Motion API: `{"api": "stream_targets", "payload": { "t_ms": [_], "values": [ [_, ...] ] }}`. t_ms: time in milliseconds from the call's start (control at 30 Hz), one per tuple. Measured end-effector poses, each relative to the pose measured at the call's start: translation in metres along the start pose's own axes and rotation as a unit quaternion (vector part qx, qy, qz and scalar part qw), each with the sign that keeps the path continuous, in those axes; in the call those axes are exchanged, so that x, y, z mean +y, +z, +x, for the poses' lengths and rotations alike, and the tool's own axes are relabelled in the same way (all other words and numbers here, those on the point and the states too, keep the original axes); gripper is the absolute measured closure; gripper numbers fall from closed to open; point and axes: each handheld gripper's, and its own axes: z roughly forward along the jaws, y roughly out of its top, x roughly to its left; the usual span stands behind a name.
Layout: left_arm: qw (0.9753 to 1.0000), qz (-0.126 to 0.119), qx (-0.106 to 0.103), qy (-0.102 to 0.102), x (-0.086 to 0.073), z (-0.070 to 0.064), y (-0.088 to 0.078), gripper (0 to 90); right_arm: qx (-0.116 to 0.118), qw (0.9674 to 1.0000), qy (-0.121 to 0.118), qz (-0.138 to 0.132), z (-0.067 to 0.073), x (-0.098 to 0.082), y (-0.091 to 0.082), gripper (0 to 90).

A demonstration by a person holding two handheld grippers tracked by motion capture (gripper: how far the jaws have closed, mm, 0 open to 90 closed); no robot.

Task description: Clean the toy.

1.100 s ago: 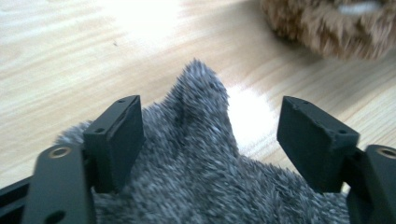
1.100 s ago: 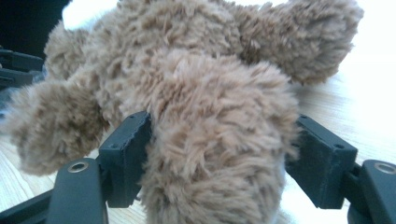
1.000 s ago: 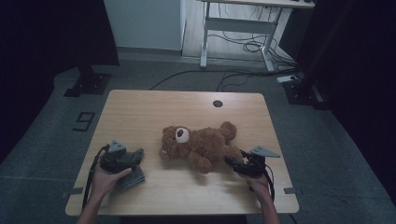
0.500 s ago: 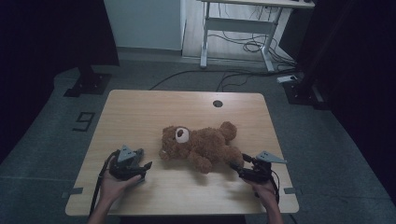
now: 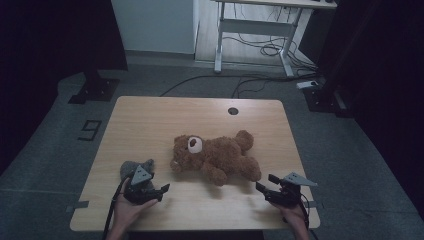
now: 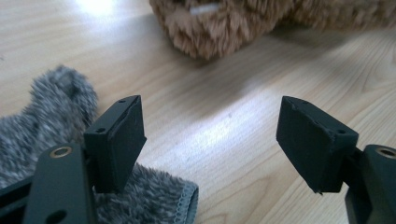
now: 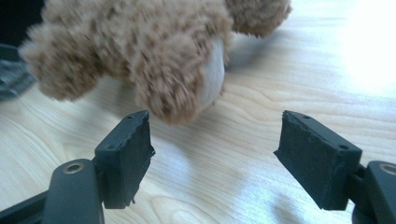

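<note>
teddy bear (image 5: 216, 157): was brown, with a white muzzle
cloth (image 5: 132, 168): was grey
table (image 5: 150, 120): was light wood grain

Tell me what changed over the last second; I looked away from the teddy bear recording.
Both hands drew back toward the near table edge. The left gripper came off the grey furry cloth, which lies uncovered behind it; its jaws stand open and empty. The right gripper backed away from the teddy bear, also open with nothing between the jaws. The bear and the table stayed as they were.
</note>
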Motion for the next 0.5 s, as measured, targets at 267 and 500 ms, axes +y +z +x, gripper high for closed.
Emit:
{"api": "stream_targets", "payload": {
  "t_ms": [267,500],
  "values": [
    [0.9999,-0.001,-0.011,-0.004,-0.004,0.003,0.000,23.5,-0.010,0.9992,-0.024,0.032,0.000,-0.004,0.009,25.1],
    [0.9998,-0.004,-0.017,-0.007,-0.005,0.004,-0.002,23.8,-0.011,0.9987,-0.027,0.041,0.001,-0.007,0.013,25.1]
  ]
}}
